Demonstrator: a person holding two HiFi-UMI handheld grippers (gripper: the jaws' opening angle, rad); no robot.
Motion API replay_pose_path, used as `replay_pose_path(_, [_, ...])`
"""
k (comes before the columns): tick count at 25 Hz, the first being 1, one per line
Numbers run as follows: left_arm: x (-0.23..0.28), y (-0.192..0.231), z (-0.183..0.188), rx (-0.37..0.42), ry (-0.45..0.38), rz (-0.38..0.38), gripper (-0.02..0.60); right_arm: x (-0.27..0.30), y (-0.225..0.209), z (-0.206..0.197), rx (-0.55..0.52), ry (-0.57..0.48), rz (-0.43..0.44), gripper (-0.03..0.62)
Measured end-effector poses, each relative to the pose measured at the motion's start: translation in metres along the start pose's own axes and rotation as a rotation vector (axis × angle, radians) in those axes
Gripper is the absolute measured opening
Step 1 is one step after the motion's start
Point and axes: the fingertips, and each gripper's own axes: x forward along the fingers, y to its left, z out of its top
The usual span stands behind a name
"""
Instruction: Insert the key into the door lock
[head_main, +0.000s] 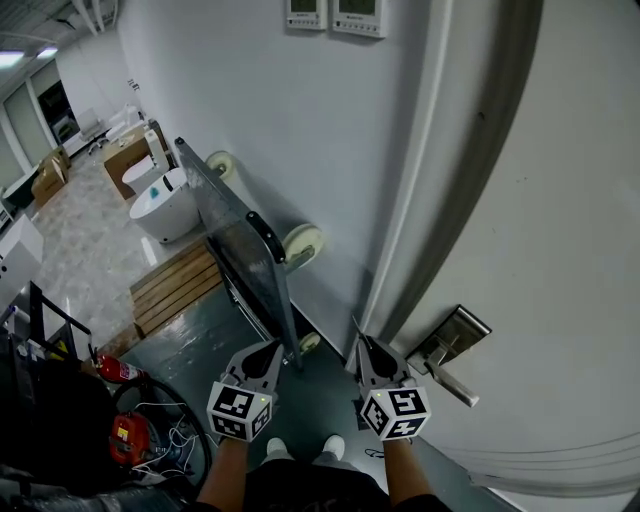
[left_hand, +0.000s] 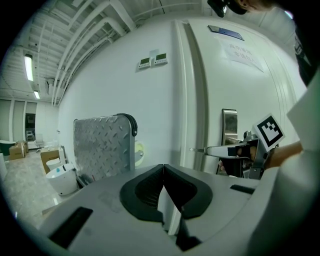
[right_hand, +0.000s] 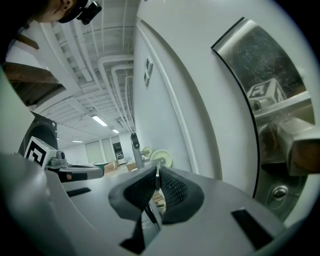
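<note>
Right gripper view shows the right gripper (right_hand: 157, 182) with its jaws pressed together on a thin metal key (right_hand: 157, 176). The blade pokes forward past the pads. The key is off to the side of the steel lock plate (right_hand: 265, 75) on the white door (right_hand: 200, 90), not yet at the round lock cylinder (right_hand: 278, 191) below the door handle (right_hand: 292, 137).

The left gripper (left_hand: 163, 175) has its jaws together on nothing and hangs near a diamond-plate hand truck (left_hand: 102, 142).

The key looks light, stiff and slick, so it could pivot between the pads. It is best held at the bow, leaving the blade free and square to the cylinder.
</note>
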Motion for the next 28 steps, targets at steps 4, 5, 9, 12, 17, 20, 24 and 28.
replay_pose_path(4, [0.01,-0.005,0.005,0.009,-0.008,-0.032,0.012,-0.004,-0.005,0.0,-0.006,-0.01,-0.024,0.08])
replay_pose_path(5, [0.013,-0.006,0.007,0.012,-0.011,-0.044,0.012,-0.004,-0.008,0.0,-0.005,-0.013,-0.034,0.08])
replay_pose_path(9, [0.028,-0.011,0.007,0.034,-0.005,-0.116,0.012,-0.007,-0.014,-0.004,0.021,-0.023,-0.09,0.08])
replay_pose_path(12, [0.039,-0.009,0.009,0.046,-0.006,-0.17,0.012,-0.01,-0.018,-0.005,0.038,-0.033,-0.147,0.08])
replay_pose_path(17, [0.06,-0.014,0.021,0.066,-0.026,-0.279,0.012,-0.016,-0.022,0.003,0.062,-0.07,-0.244,0.08])
replay_pose_path(20, [0.069,-0.025,0.023,0.085,-0.024,-0.354,0.012,-0.023,-0.026,0.004,0.077,-0.086,-0.303,0.08])
replay_pose_path(24, [0.079,-0.035,0.021,0.108,-0.012,-0.436,0.012,-0.034,-0.03,-0.002,0.098,-0.098,-0.38,0.08])
replay_pose_path(28, [0.086,-0.044,0.02,0.122,-0.007,-0.511,0.012,-0.044,-0.033,-0.008,0.125,-0.111,-0.454,0.08])
